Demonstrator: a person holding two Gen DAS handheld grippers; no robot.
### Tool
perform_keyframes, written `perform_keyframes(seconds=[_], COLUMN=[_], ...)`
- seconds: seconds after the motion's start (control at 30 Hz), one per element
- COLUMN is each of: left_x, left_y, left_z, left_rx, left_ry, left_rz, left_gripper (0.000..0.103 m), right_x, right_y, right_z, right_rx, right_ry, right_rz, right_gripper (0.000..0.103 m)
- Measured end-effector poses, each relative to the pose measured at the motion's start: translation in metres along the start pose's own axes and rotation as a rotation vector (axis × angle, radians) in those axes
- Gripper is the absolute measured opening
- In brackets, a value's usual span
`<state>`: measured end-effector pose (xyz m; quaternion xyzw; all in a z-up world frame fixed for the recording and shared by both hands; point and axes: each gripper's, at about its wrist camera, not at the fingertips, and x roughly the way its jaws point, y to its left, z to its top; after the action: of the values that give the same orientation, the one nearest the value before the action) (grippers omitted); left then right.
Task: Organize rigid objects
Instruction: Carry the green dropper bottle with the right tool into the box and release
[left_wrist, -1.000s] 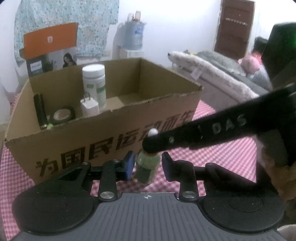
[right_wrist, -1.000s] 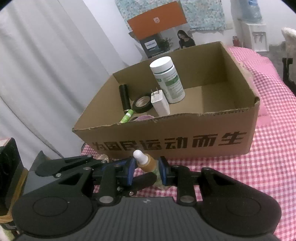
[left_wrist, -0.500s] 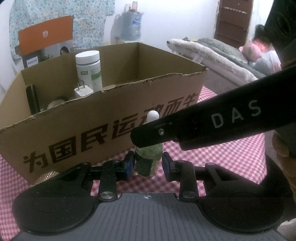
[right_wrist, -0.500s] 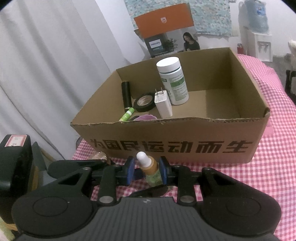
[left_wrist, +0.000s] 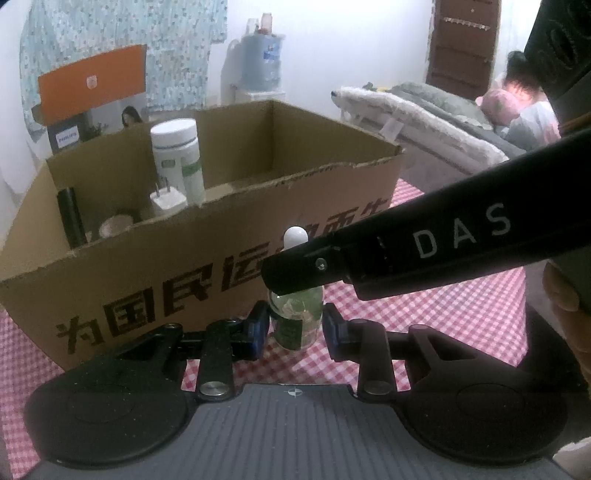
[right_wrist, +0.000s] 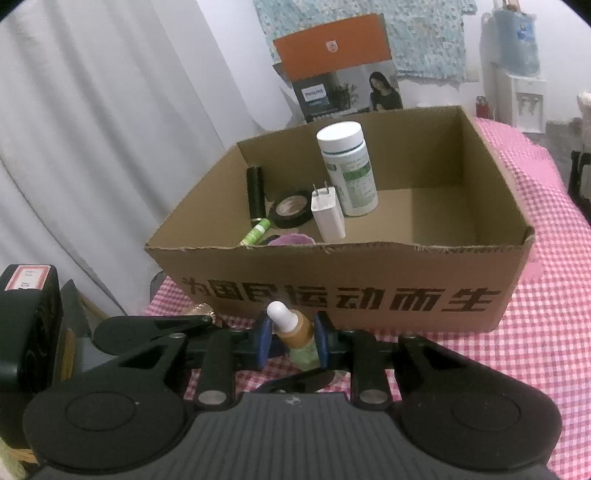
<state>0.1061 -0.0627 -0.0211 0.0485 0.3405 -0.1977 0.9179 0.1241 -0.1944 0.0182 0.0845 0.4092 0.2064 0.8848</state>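
A small dropper bottle (left_wrist: 295, 321) with a white tip, tan collar and greenish glass body stands in front of the cardboard box (left_wrist: 207, 258). My left gripper (left_wrist: 295, 326) has its pads on either side of the body, with a small gap on the right. My right gripper (right_wrist: 291, 334) is shut on the bottle (right_wrist: 293, 326) at its collar; its finger (left_wrist: 406, 254) crosses the left wrist view over the bottle's neck. The box (right_wrist: 347, 291) holds a white pill bottle (right_wrist: 347, 170), a white charger (right_wrist: 328, 214), a tape roll (right_wrist: 290, 208), a black tube (right_wrist: 255, 192) and a green stick (right_wrist: 255, 232).
A pink checked cloth (right_wrist: 535, 332) covers the table. The right half of the box floor (right_wrist: 443, 214) is bare. A grey curtain (right_wrist: 92, 147) hangs at the left. An orange and grey carton (right_wrist: 340, 70) stands behind the box. A water dispenser (left_wrist: 258, 70) and a bed (left_wrist: 424, 118) lie beyond.
Both grippers have drawn back a little and risen, so the box sits lower and further away in both views. The right gripper keeps hold of the dropper bottle; the left pads stay beside it.
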Motion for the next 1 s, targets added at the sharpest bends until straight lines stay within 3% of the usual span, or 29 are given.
perform_keyframes(seconds=[0.3, 0.57, 0.77, 1.0], left_x=[-0.042, -0.063, -0.033, 0.04], left_y=[-0.007, 0.005, 0.018, 0.042], left_z=[0.024, 0.074, 0.114, 0.147], left_rx=[0.023, -0.003, -0.039, -0.126], left_ry=[-0.078, -0.144, -0.119, 0.006], left_rz=[0.018, 0.001, -0.025, -0.058], left_gripper=[0.03, 0.03, 0.03, 0.03], right_x=[-0.036, -0.072, -0.07, -0.021], right_y=[0.014, 0.024, 0.006, -0.049], right_z=[0.014, 0.057, 0.102, 0.152], right_rx=[-0.036, -0.096, -0.11, -0.016], right_ry=[-0.067, -0.15, -0.152, -0.051], right_rz=[0.033, 0.092, 0.104, 0.108], right_gripper=[0.027, 0.027, 0.027, 0.027])
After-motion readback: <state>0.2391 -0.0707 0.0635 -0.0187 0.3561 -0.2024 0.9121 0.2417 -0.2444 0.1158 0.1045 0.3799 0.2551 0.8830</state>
